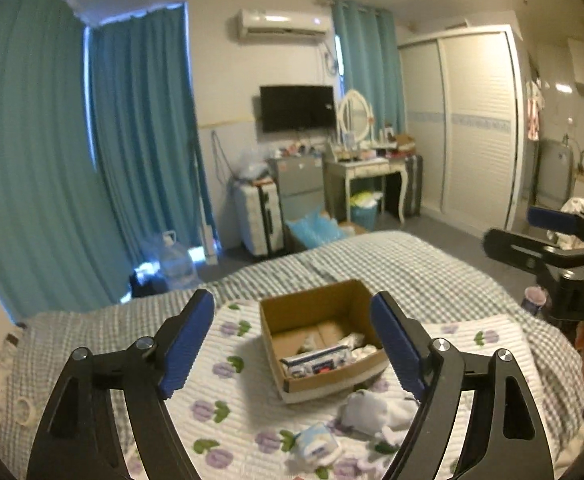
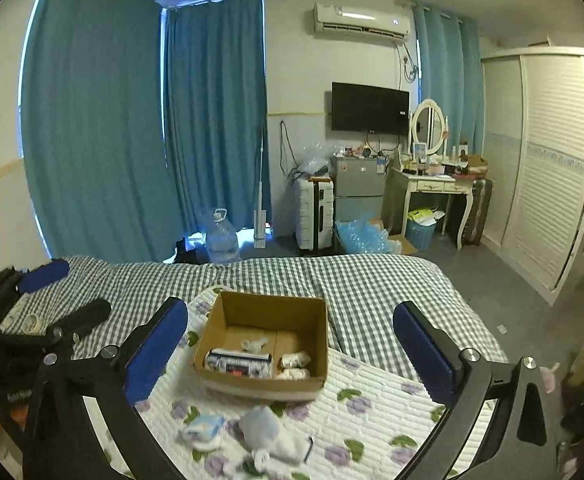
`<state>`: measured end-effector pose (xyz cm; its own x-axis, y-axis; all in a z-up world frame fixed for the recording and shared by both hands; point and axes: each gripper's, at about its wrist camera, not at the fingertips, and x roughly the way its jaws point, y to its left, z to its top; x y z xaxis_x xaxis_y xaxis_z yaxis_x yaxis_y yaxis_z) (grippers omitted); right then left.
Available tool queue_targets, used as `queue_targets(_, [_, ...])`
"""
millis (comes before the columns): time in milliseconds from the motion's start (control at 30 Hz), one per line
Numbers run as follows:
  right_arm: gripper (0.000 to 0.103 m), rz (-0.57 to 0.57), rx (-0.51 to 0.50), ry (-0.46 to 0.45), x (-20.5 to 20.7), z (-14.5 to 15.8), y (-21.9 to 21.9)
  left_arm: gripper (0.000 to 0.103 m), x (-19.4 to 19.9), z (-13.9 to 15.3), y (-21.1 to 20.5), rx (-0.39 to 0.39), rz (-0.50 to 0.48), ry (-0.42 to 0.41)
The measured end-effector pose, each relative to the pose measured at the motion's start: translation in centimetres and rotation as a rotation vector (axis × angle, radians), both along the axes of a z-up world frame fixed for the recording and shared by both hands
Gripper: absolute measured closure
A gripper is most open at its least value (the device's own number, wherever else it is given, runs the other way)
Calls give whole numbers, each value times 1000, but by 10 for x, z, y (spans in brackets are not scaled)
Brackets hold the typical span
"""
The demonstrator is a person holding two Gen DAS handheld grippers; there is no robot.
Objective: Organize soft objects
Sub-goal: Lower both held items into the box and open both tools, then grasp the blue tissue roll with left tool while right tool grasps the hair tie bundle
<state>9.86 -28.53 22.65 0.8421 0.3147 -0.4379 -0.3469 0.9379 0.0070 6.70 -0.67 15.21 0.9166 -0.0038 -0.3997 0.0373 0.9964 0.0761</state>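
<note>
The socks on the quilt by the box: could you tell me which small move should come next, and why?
Probably lower the right gripper onto the grey sock. Both grippers are open and empty, the box already holds soft items, and socks lie loose in front of it.

Saw right gripper (image 2: pixel 292 344) spread wide, blue pads (image 2: pixel 153 350) framing cardboard box (image 2: pixel 265 338) on floral quilt (image 2: pixel 372 408). Held nothing. Found blue-white pouch (image 2: pixel 239 363) and rolled white socks (image 2: pixel 296 359) inside box. Spotted grey-white socks (image 2: pixel 269 432) and small blue-white bundle (image 2: pixel 203 430) lying near box front. Glimpsed left gripper (image 2: pixel 51 300) at far left over checked bedsheet (image 2: pixel 372 280).
</note>
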Motion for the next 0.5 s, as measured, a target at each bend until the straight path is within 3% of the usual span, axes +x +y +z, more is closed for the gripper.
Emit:
queue_targets(133, [0, 15, -46, -1, -37, 1, -7, 21, -20, -4, 4, -15, 19, 8])
queue_targets(233, [0, 17, -78, 16, -54, -17, -12, 21, -31, -22, 4, -31, 20, 32])
queue_targets(333, [0, 24, -112, 79, -58, -57, -11, 21, -31, -47, 4, -40, 31, 77])
queue_targets(500, [0, 14, -131, 202, -41, -137, -9, 21, -16, -115, 12, -105, 42, 201])
